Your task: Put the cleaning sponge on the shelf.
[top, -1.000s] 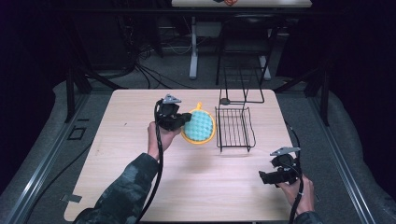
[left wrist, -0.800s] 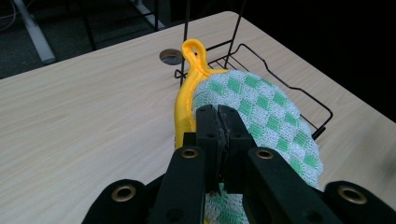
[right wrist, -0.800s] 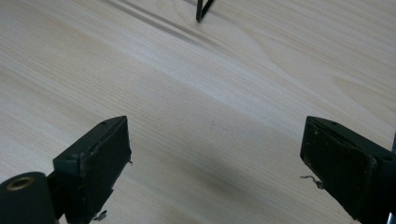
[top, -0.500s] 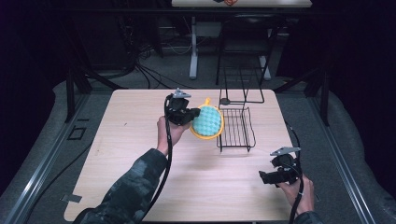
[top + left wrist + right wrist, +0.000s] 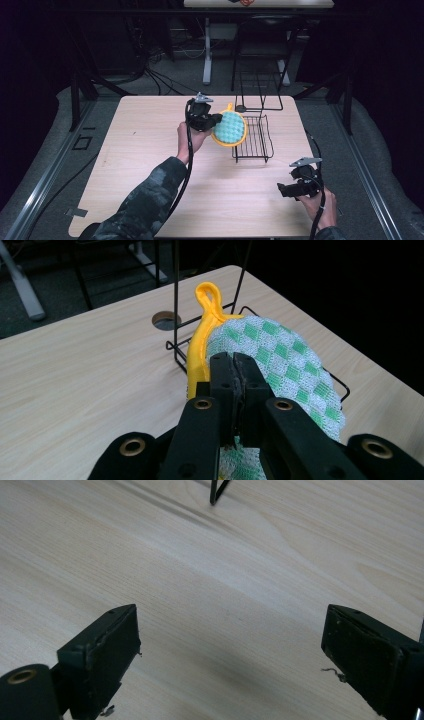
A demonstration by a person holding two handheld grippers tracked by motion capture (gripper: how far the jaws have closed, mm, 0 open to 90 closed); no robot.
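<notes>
Two hand-held grippers show in the high view: the left hand-held gripper (image 5: pixel 212 121) holds a round pot holder (image 5: pixel 230 128) tilted up above the table (image 5: pixel 140 150), at the left edge of a wire rack (image 5: pixel 257 140); the right hand-held gripper (image 5: pixel 285 190) rests well apart, near the table's front right.

Left gripper view: jaws clamped tight on the pot holder's edge, its yellow loop (image 5: pixel 209 295) pointing away toward the rack just beyond.

Right gripper view: jaws wide apart, holding nothing, over bare wood.

The pot holder (image 5: pixel 270 350) is checked green and white with a yellow rim and loop, the wire rack (image 5: pixel 256 141) and the tool (image 5: pixel 234 371) are black, and the tabletop (image 5: pixel 150 130) is pale wood-grain.
</notes>
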